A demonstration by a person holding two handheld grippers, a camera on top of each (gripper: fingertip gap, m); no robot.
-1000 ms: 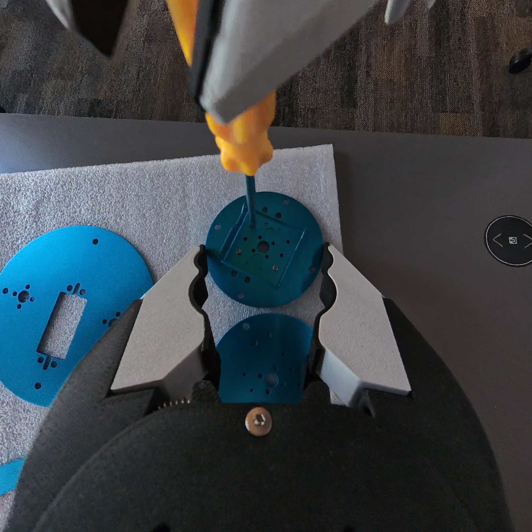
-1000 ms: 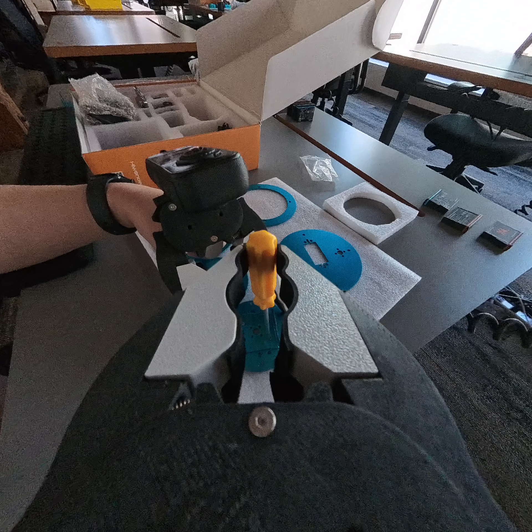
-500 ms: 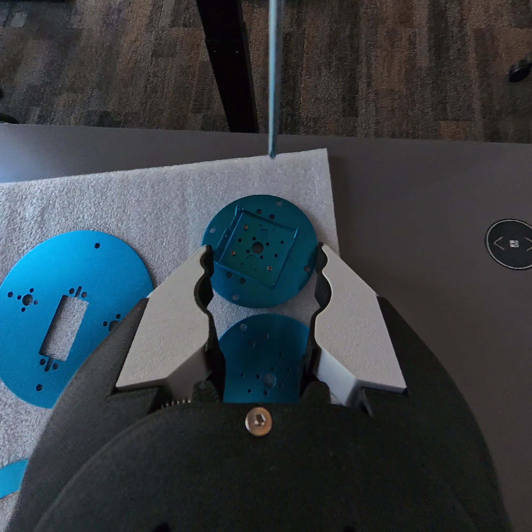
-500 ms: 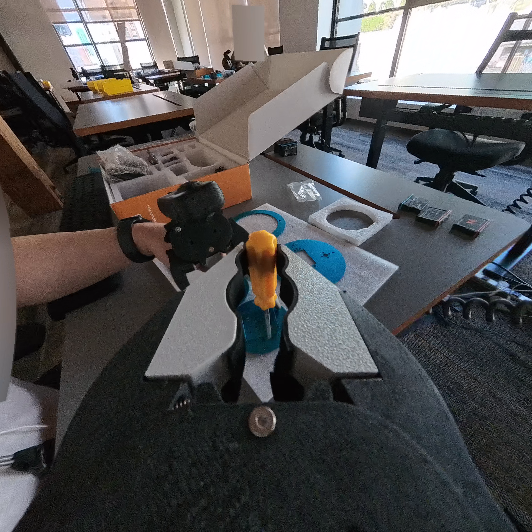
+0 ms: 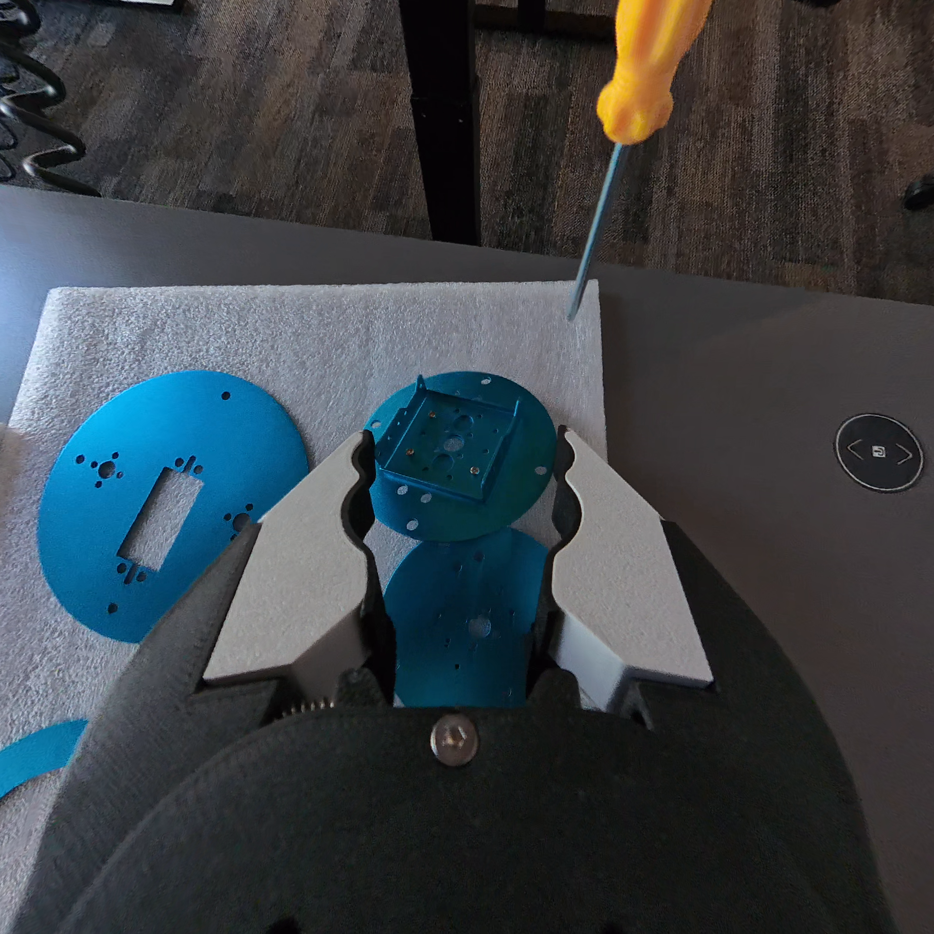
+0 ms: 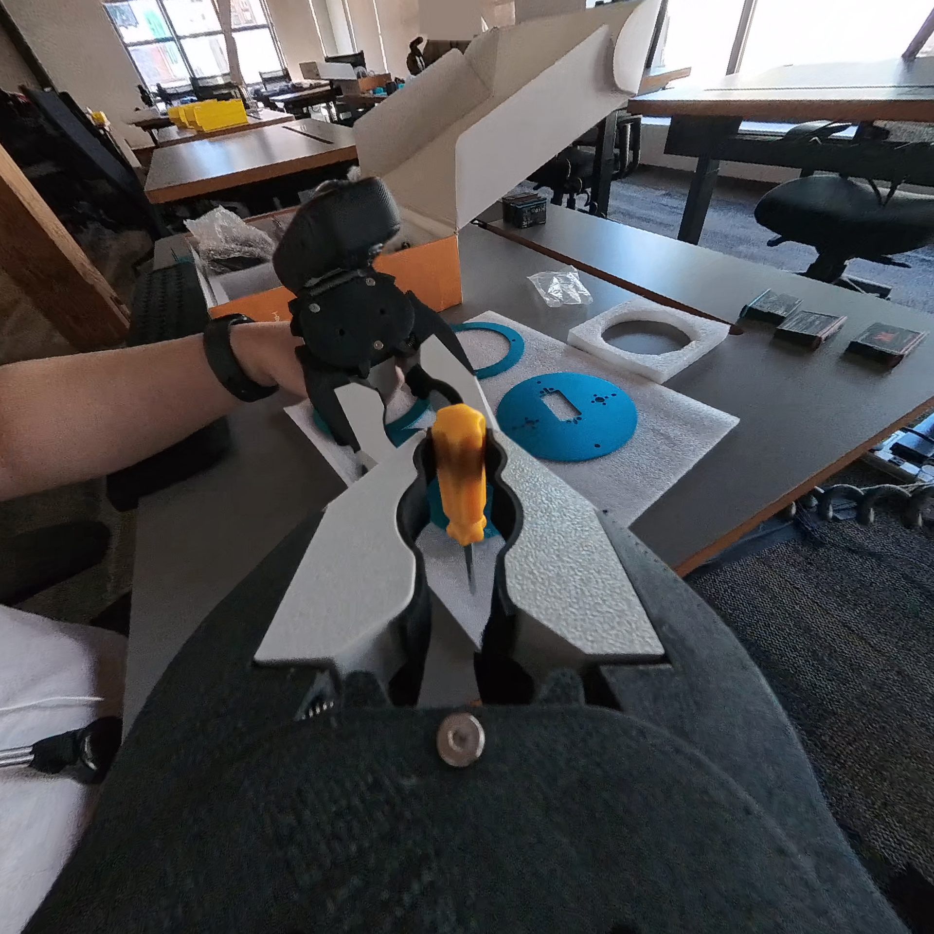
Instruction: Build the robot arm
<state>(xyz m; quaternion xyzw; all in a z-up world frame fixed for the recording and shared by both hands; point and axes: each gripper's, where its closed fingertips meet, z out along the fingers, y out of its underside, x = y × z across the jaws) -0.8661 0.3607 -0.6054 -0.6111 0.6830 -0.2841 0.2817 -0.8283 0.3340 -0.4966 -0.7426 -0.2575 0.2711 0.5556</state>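
My left gripper is shut on the edges of a small blue disc with a square bracket screwed on it, over a white foam sheet. A second small blue disc lies under the fingers. My right gripper is shut on the yellow handle of a screwdriver. In the left wrist view the screwdriver hangs tilted, its tip above the foam's far right corner, apart from the disc. The left gripper also shows in the right wrist view, held by a hand.
A large blue disc with a rectangular cutout and a blue ring lie on the foam. Behind stand an open orange box, a foam square with a round hole, a plastic bag and three dark packets. The table edge is close. Spacing between my two grippers at the tips: around 12 cm.
The screwdriver tip has come up off the bracket on the disc and moved away to the right. The left gripper has stayed on the disc, which now overlaps the second disc.
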